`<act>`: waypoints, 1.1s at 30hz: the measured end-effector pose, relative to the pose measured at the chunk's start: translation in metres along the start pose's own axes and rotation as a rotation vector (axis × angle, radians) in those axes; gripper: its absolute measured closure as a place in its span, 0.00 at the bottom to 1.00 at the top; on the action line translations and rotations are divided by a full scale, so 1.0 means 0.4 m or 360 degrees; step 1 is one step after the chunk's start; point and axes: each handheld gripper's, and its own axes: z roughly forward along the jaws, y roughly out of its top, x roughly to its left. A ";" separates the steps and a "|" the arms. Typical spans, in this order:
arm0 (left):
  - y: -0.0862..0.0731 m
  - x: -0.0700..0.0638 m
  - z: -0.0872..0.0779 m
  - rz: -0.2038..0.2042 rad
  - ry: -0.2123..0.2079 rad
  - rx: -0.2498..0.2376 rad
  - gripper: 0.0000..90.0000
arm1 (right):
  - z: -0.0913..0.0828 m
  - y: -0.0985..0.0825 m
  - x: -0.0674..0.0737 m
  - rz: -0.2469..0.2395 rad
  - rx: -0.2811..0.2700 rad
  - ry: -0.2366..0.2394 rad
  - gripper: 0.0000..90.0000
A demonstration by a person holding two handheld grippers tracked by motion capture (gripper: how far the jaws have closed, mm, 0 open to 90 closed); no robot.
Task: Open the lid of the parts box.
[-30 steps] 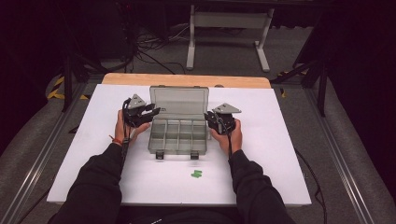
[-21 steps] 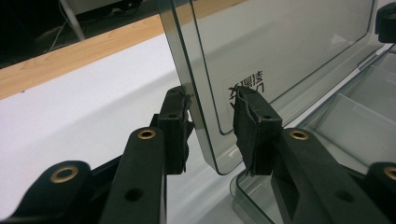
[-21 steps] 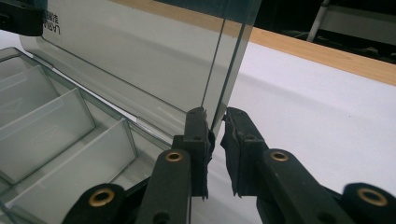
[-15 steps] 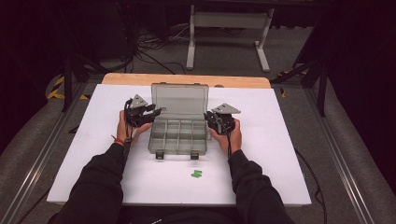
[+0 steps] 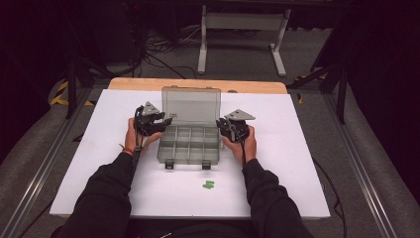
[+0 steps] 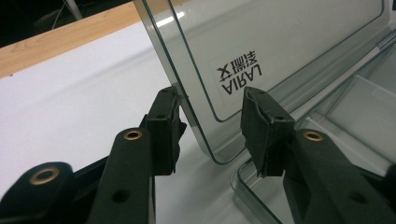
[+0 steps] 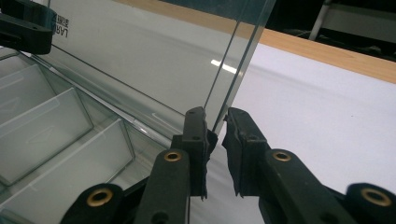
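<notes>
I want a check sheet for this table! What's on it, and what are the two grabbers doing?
Surface: white table top, wooden strip along its far edge.
Job's things: clear compartment box, lid standing open; compartments look empty.
Clutter: small green piece near the person.
Grippers: left gripper straddles the lid's edge, jaws just opening, one pad off it; right gripper straddles the lid's other edge, narrow gap, grip unclear.
Cables: one trails from each gripper; more on the floor beyond.
Surroundings: dark room, white stand behind.
</notes>
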 end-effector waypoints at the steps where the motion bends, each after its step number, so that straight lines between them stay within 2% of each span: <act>1: 0.000 0.000 0.000 0.0002 0.0001 0.0002 0.65 | 0.000 0.001 -0.001 -0.0003 0.0003 0.0003 0.86; 4: 0.000 0.000 -0.001 0.0000 0.0001 0.0006 0.66 | 0.002 0.005 0.000 -0.0006 0.0021 0.0003 0.86; 9: 0.001 0.001 -0.004 0.0011 0.0010 0.0017 0.68 | 0.004 0.015 0.004 -0.0054 0.0064 -0.0014 0.84; 25: -0.003 0.005 -0.024 0.0011 0.0030 0.0035 0.72 | -0.010 0.023 0.007 -0.0069 0.0063 0.0005 0.82; 28: -0.002 0.003 -0.027 0.0036 0.0045 0.0040 0.73 | -0.012 0.025 0.007 -0.0069 0.0059 0.0003 0.82; 33: 0.003 -0.007 -0.038 0.0092 0.0026 0.0040 0.75 | -0.021 0.030 0.006 -0.0081 0.0050 0.0013 0.81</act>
